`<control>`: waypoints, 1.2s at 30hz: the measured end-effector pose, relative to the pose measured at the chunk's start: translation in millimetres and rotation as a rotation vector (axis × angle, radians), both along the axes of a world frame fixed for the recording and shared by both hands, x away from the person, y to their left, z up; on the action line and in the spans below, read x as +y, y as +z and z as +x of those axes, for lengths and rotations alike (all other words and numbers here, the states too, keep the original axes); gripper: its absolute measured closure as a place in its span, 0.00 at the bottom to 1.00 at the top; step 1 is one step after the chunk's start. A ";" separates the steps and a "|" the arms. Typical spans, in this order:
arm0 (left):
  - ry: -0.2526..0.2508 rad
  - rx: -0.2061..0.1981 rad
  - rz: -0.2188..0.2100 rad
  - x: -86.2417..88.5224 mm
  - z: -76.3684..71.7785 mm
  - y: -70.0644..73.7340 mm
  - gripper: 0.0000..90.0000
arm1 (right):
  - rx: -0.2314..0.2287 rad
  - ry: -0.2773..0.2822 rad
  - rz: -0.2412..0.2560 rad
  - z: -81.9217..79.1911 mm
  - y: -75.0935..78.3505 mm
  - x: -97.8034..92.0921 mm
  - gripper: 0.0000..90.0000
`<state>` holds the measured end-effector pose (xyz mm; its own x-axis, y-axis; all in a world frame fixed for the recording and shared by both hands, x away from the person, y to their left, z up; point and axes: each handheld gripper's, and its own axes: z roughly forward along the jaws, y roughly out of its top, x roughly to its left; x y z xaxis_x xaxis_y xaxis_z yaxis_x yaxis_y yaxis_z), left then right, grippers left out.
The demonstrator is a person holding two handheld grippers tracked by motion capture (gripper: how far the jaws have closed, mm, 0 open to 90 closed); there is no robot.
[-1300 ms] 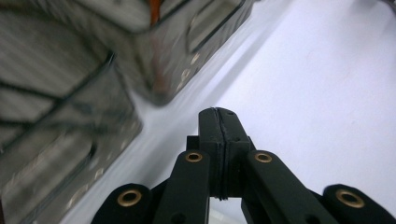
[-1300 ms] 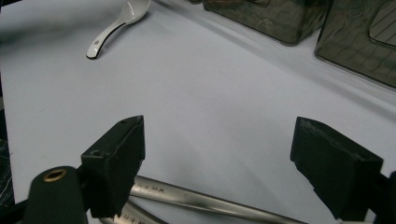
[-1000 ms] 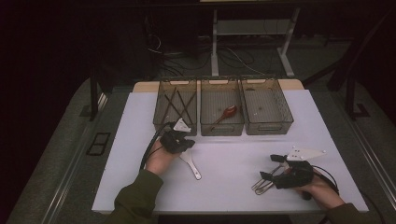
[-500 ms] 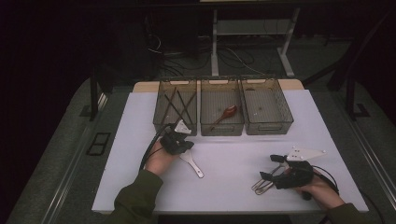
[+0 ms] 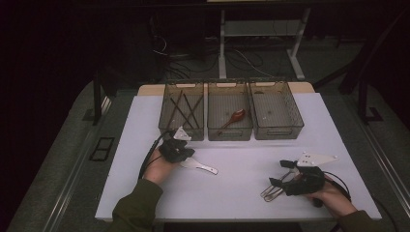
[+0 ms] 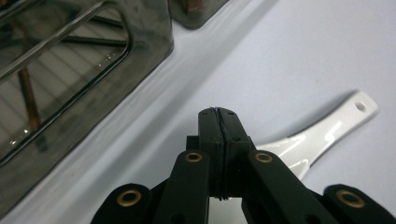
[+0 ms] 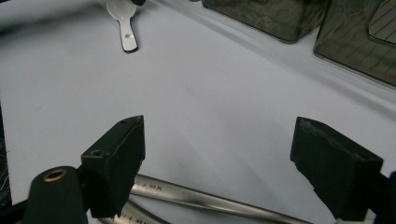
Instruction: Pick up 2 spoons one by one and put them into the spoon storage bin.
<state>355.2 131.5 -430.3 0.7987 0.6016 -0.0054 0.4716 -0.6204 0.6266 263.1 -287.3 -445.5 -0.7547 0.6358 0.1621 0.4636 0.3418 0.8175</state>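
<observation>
A white ceramic spoon (image 5: 199,166) lies on the white table (image 5: 241,145), its handle pointing right. My left gripper (image 5: 180,151) sits over its bowl end with the jaws shut. In the left gripper view the jaws (image 6: 218,114) meet tightly, and the white spoon (image 6: 327,130) shows just behind and below them. My right gripper (image 5: 281,173) stands open at the front right, jaws wide apart, over a metal wire utensil (image 5: 271,191). The right gripper view has that utensil's steel handle (image 7: 210,199) lying between and under the open fingers (image 7: 119,154).
Three dark mesh bins stand in a row at the back. The left bin (image 5: 168,126) holds thin sticks, the middle bin (image 5: 211,126) a brown wooden spoon (image 5: 233,117), and the right bin (image 5: 299,116) looks bare. A cable (image 5: 147,159) trails from the left gripper.
</observation>
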 end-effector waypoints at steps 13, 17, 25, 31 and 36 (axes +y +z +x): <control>0.017 0.028 -0.006 17.1 -10.8 -1.4 0.96 | 0.000 0.001 -0.003 0.1 -0.1 0.3 0.19; 0.013 0.020 -0.021 18.0 -10.8 0.5 0.94 | -0.001 -0.001 -0.003 -0.1 0.0 0.3 0.19; 0.040 -0.011 -0.074 24.0 -15.7 9.5 0.75 | 0.000 0.001 -0.003 0.0 0.0 0.2 0.19; 0.061 0.015 -0.102 31.9 -23.5 6.7 0.51 | -0.003 0.002 -0.004 -0.2 0.0 0.4 0.19; 0.061 0.019 -0.096 37.2 -31.4 0.4 0.45 | -0.003 0.002 -0.006 -0.2 -0.2 1.0 0.19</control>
